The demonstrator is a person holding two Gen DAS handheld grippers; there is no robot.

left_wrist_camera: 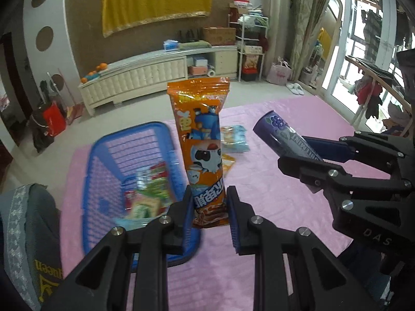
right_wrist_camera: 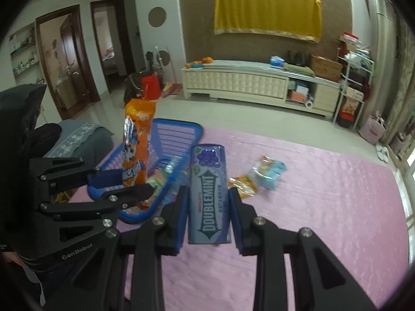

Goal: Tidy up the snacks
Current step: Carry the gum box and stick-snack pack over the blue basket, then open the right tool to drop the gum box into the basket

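Here each claw grips a snack, seemingly above the blue basket (left_wrist_camera: 135, 140): left claw (left_wrist_camera: 209, 207), right claw (right_wrist_camera: 208, 207).

Snacks in the blue basket (left_wrist_camera: 103, 160) blur together; their labels are unreadable.

One orange snack pouch (left_wrist_camera: 202, 140), one purple gum canister (right_wrist_camera: 209, 197), one blue basket (left_wrist_camera: 103, 155), two claws.

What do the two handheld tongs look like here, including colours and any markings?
Both the left tongs and right tongs are matte black linkage frames with silver bolt heads and blue ribbed pads. White lettering on the bodies reads "GenRobot" on the left, "DAS" on the right.
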